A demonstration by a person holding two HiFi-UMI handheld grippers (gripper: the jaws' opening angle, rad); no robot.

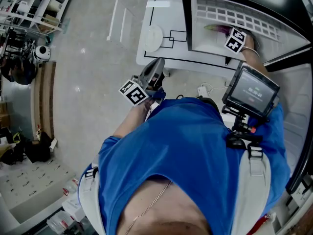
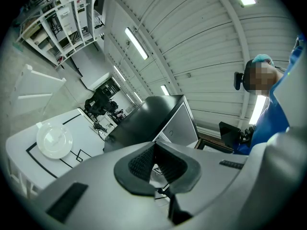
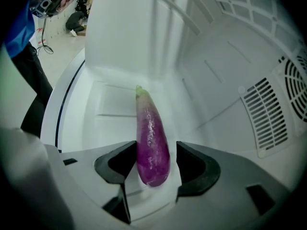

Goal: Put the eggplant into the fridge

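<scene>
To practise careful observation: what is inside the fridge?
The eggplant is inside the white fridge, between the parted jaws of the right gripper. A vent grille shows on its wall. The floor under the eggplant and gripper is covered.

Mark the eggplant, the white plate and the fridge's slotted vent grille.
eggplant (image 3: 152, 143): right gripper view, purple mid-body.
white plate (image 2: 54, 140): left gripper view, centre of the dish.
vent grille (image 3: 263, 116): right gripper view, middle slats.

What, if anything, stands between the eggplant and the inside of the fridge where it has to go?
Nothing visible does. The eggplant is already inside the white fridge, lying lengthwise between the parted jaws of the right tool. Only bare white fridge surface shows ahead of its green stem end.
</scene>
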